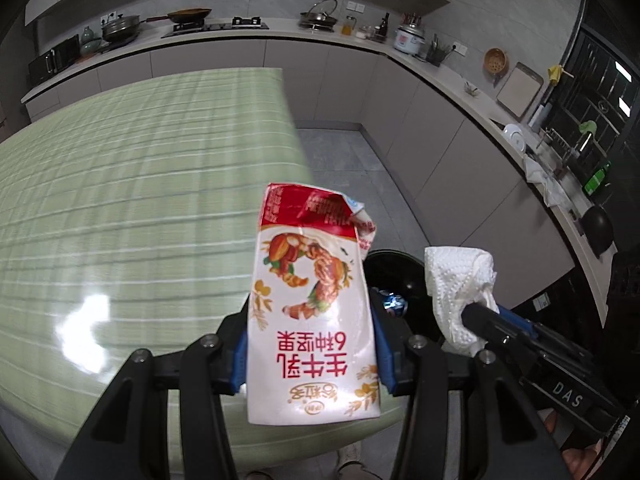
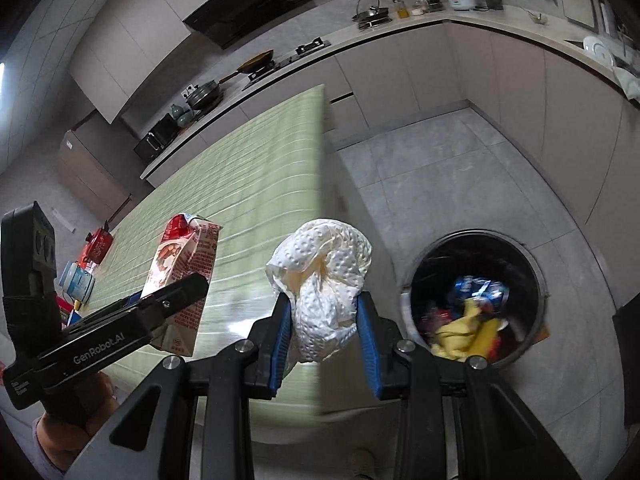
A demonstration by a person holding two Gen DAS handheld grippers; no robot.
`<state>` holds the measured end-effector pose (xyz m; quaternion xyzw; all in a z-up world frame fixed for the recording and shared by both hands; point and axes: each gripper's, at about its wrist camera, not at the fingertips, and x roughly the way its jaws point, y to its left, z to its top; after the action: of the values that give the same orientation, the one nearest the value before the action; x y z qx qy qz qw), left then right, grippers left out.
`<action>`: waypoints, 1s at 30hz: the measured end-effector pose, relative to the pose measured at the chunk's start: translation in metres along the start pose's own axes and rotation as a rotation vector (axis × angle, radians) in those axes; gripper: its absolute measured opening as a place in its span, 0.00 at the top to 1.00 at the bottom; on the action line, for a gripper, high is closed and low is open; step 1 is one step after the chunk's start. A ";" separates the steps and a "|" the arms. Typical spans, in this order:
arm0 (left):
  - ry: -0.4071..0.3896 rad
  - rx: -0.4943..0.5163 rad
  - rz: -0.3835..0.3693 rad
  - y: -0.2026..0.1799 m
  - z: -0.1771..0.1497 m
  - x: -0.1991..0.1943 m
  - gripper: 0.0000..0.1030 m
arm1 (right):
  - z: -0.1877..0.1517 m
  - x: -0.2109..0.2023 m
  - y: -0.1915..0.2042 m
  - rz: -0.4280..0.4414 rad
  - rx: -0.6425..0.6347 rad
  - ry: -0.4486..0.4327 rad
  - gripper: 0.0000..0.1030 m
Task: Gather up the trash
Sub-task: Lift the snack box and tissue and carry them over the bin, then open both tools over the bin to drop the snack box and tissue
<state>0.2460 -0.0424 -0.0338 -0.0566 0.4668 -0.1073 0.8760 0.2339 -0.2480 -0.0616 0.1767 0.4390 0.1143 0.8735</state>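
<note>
the left gripper [image 1: 312, 344] pinches a milk carton [image 1: 310, 312]; the right gripper [image 2: 324, 320] pinches a crumpled paper towel [image 2: 324, 280], near the open trash bin [image 2: 536, 272].

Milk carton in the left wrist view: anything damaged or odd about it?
Yes. The white-and-red printed milk carton has a torn, crumpled top corner, and its print reads upside down, so it is held inverted between the left gripper jaws.

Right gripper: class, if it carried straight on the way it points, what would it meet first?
The right gripper, shut on the crumpled paper towel, aims down past the green table's edge; probably the grey floor left of the bin, though depth is unclear.
</note>
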 end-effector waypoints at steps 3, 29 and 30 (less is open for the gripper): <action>0.027 -0.029 0.002 -0.032 -0.008 0.017 0.51 | 0.007 -0.010 -0.045 -0.010 -0.004 0.014 0.67; 0.201 -0.046 0.204 -0.115 -0.031 0.165 0.37 | 0.016 0.095 -0.213 -0.044 0.038 0.208 0.34; 0.204 -0.052 0.214 -0.114 -0.031 0.167 0.36 | 0.018 0.094 -0.213 -0.042 0.043 0.201 0.34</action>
<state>0.2951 -0.1935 -0.1630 -0.0178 0.5595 -0.0062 0.8286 0.3133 -0.4127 -0.2077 0.1737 0.5305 0.1036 0.8232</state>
